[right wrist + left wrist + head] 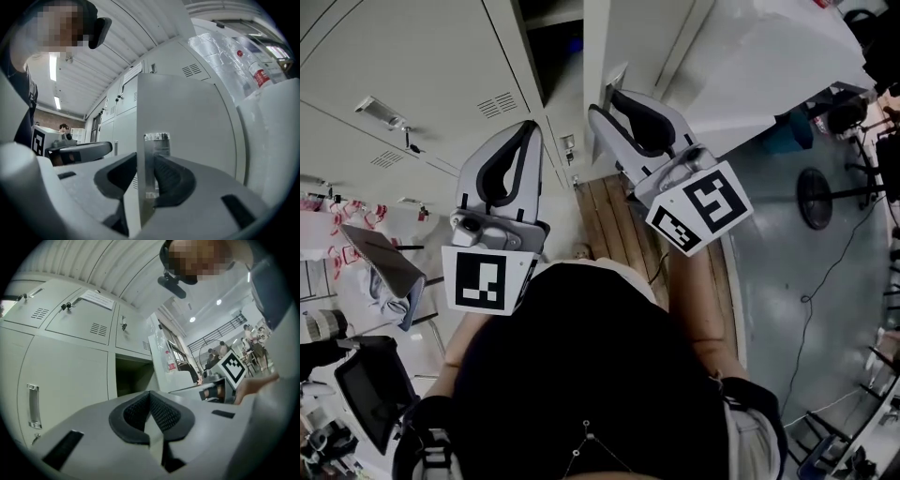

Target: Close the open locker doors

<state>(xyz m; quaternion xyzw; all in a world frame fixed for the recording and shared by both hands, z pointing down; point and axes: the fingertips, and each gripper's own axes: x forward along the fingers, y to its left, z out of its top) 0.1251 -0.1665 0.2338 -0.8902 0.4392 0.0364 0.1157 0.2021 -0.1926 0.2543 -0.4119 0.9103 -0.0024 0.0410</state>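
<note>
A bank of grey lockers (412, 66) has one open compartment (551, 47), dark inside, also seen in the left gripper view (133, 376). Its door (596, 56) swings out toward me, edge-on. My right gripper (604, 101) straddles that door's free edge. In the right gripper view the door (187, 122) runs between the jaws of the right gripper (145, 159). One pad lies against the metal handle plate (157, 154). My left gripper (530, 127) hangs to the left of the opening, in front of a closed door. The left gripper (150, 394) is shut, with nothing between its pads.
A white plastic-wrapped bulk (769, 56) stands right of the open door, with a fire extinguisher (260, 75) behind the wrap. A wooden strip (609, 225) runs along the floor below the lockers. A floor fan (820, 197) and cables are at right. Monitors (370, 384) are at lower left.
</note>
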